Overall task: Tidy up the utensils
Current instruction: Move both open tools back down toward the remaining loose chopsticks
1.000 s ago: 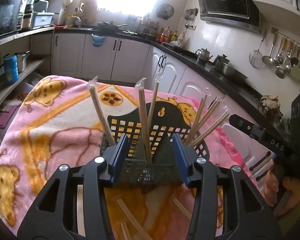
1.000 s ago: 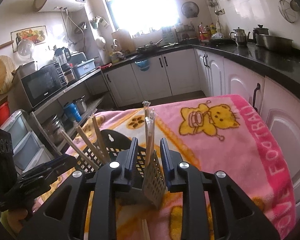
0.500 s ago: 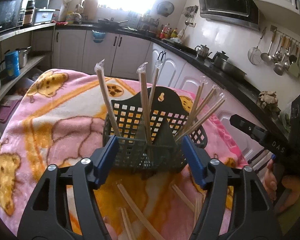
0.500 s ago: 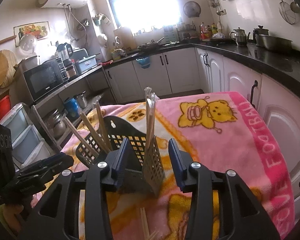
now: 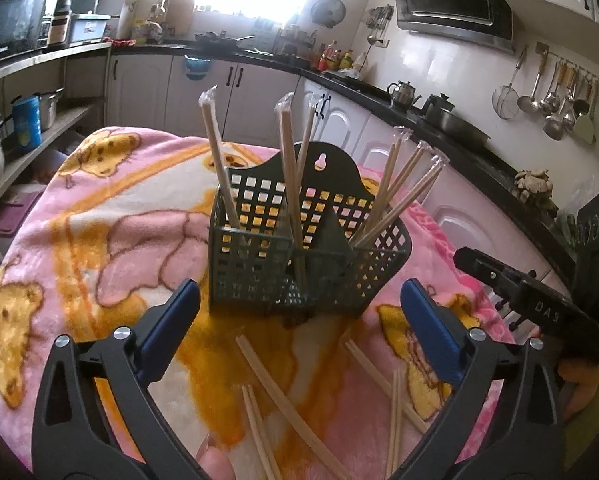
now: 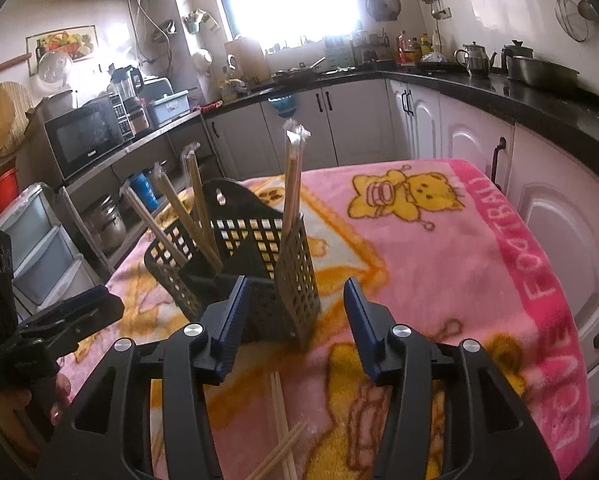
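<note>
The left gripper (image 5: 299, 320) has its blue fingers (image 5: 171, 320) spread wide and grips nothing. Just ahead of them, between the fingertips' lines and apart from both, stands the dark mesh utensil basket (image 5: 299, 264) on the pink blanket (image 5: 111, 240). Wrapped chopsticks (image 5: 291, 184) stand upright or lean in its compartments: one on the left, two in the middle, three fanning right. Loose chopsticks (image 5: 291, 404) lie on the blanket below and between the fingers.

The right gripper (image 6: 295, 320) is likewise wide and empty; the basket (image 6: 259, 276) sits just ahead of its left finger (image 6: 231, 320), not touching. A loose pair (image 6: 279, 412) lies between those fingers.
</note>
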A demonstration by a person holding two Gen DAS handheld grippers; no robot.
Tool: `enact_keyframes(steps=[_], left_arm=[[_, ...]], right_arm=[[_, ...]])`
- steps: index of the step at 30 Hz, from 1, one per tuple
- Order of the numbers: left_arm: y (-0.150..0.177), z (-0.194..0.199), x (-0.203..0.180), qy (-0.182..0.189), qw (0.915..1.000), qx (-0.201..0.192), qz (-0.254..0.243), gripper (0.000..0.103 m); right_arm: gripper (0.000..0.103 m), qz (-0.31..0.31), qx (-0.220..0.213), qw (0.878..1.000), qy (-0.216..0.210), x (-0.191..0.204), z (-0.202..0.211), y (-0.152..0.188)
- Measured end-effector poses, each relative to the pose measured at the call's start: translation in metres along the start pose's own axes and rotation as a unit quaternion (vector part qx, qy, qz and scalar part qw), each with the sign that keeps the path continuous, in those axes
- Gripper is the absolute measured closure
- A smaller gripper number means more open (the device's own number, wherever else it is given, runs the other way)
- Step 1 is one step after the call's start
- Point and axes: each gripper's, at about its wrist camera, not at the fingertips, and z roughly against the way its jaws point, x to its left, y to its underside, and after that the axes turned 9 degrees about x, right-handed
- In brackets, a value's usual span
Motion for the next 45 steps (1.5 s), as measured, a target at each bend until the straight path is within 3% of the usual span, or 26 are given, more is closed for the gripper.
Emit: enact_keyframes(steps=[15, 45], left_arm=[[0.025, 0.0, 0.007, -0.01, 0.9998, 0.015, 0.007, 0.011], [0.069, -0.009, 0.022, -0.021, 0.9981, 0.047, 0.032, 0.011]], right_arm=[[0.046, 0.003, 0.035, 0.999, -0.005, 0.005, -0.006, 0.035], [0.044, 0.021, 0.075, 0.997, -0.017, 0.019, -0.015, 0.077]])
